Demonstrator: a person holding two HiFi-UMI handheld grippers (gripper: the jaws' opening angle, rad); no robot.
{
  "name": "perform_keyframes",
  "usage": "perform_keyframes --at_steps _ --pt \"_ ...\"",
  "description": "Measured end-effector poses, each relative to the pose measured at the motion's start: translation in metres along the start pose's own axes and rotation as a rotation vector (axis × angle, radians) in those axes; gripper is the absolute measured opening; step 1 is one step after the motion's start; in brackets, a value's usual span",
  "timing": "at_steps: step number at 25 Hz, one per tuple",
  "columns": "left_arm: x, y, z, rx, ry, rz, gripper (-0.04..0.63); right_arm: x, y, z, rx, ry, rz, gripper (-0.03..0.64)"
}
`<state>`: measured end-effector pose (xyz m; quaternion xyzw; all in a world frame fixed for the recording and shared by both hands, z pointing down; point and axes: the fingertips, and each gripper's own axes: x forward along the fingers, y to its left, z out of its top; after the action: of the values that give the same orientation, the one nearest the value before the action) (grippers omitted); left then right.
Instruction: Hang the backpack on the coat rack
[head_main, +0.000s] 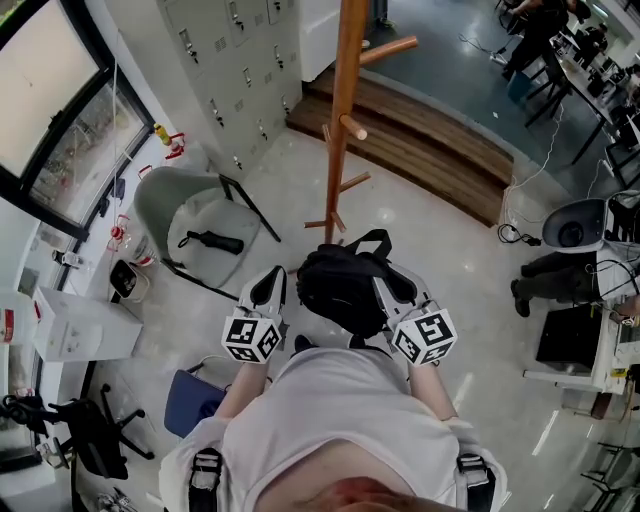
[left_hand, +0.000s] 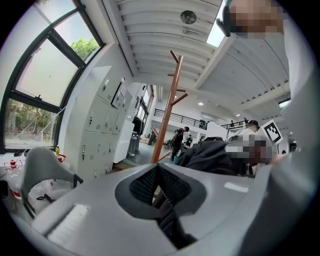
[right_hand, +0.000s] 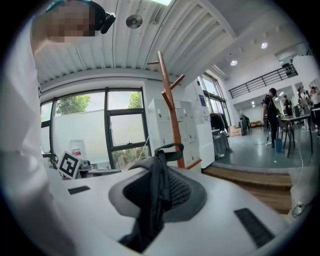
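A black backpack (head_main: 340, 290) hangs in front of me, between my two grippers. On its left side, my left gripper (head_main: 273, 283) is shut on a black strap (left_hand: 167, 220); the bag's body (left_hand: 210, 156) bulges just right of the jaws in the left gripper view. My right gripper (head_main: 395, 283) is shut on black strap fabric (right_hand: 156, 200) on the bag's right side. The top handle loop (right_hand: 168, 148) stands above the jaws. The wooden coat rack (head_main: 345, 120) rises straight ahead, its pegs (head_main: 352, 127) bare. It also shows as the coat rack (left_hand: 170, 107) and coat rack (right_hand: 172, 120) in both gripper views.
A grey chair (head_main: 175, 205) with a black object on its seat stands to the left of the rack. Grey lockers (head_main: 235, 60) line the far left wall. A wooden step (head_main: 430, 145) runs behind the rack. A person's legs (head_main: 550, 275) and desks are at the right.
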<state>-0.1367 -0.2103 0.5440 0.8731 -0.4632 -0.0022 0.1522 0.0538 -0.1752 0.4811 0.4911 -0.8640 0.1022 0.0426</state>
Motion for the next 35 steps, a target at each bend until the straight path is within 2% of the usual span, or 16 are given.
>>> perform_keyframes --at_steps 8,16,22,29,35 --pt "0.003 -0.010 0.002 0.007 -0.012 0.060 0.011 0.001 -0.004 0.019 -0.043 -0.012 0.178 0.060" --pt "-0.009 -0.006 0.000 -0.009 -0.014 0.096 0.011 0.008 0.003 0.042 -0.062 -0.005 0.405 0.060" --pt "-0.010 -0.004 0.001 -0.036 -0.019 0.111 0.011 0.006 0.006 0.057 -0.100 0.051 0.549 0.060" --pt "-0.014 0.001 0.001 -0.051 -0.021 0.125 0.011 0.002 0.017 0.084 -0.190 0.086 0.651 0.060" --pt "-0.016 0.007 -0.001 -0.076 -0.016 0.129 0.011 -0.001 0.019 0.118 -0.250 0.079 0.676 0.060"
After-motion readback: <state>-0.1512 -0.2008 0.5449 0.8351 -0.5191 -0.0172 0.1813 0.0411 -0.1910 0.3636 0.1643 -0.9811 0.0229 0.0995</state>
